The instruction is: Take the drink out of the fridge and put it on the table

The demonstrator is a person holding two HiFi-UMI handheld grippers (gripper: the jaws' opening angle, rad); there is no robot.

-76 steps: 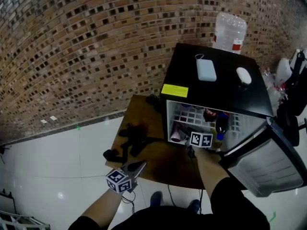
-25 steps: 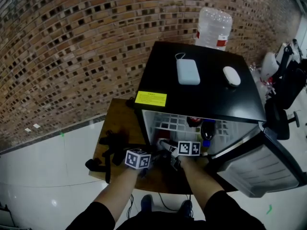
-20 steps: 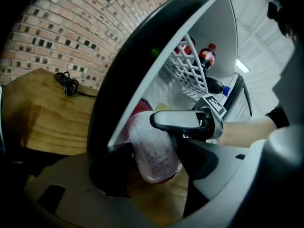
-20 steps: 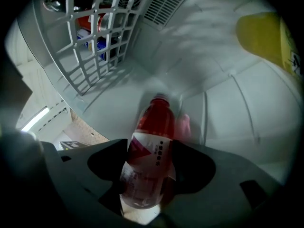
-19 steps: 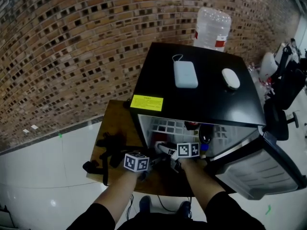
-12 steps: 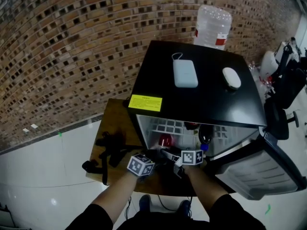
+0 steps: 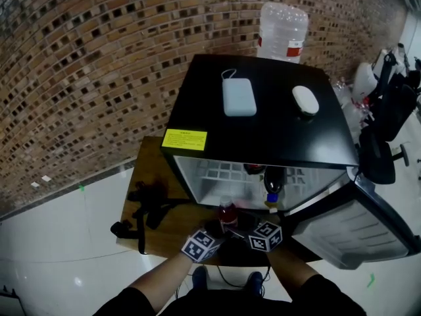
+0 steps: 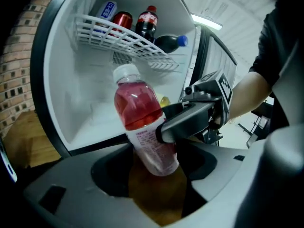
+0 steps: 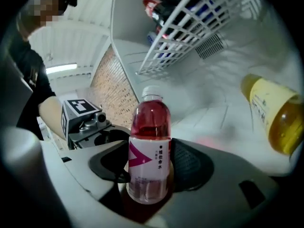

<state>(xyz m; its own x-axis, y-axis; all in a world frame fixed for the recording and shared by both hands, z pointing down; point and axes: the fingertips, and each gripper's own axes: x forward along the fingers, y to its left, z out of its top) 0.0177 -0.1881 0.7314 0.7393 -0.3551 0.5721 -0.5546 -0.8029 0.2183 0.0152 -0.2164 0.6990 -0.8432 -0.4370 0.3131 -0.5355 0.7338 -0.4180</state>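
The red drink bottle [image 7: 227,213] stands in front of the open black fridge [image 7: 263,133], over the wooden table [image 7: 150,170]. My right gripper [image 7: 242,229] is shut on its white label, with a pad on each side of the bottle [image 9: 149,151]. My left gripper [image 7: 216,234] comes in from the other side. Its jaws are closing with the bottle [image 8: 140,122] between them, and they stand off it. In the left gripper view a finger of the right gripper [image 8: 190,120] lies against the label. The bottle leans in that view.
Inside the fridge lie a yellow bottle [image 9: 275,118] and a wire shelf [image 8: 118,37] with cola bottles and cans. The fridge door [image 7: 355,232] hangs open at the right. Black gear [image 7: 148,203] sits on the table's left. A power bank [image 7: 238,97] and a mouse [image 7: 304,100] rest on top.
The red bottle has come out of the fridge towards me in the right gripper. The left gripper swung in from the left and now brackets the bottle.
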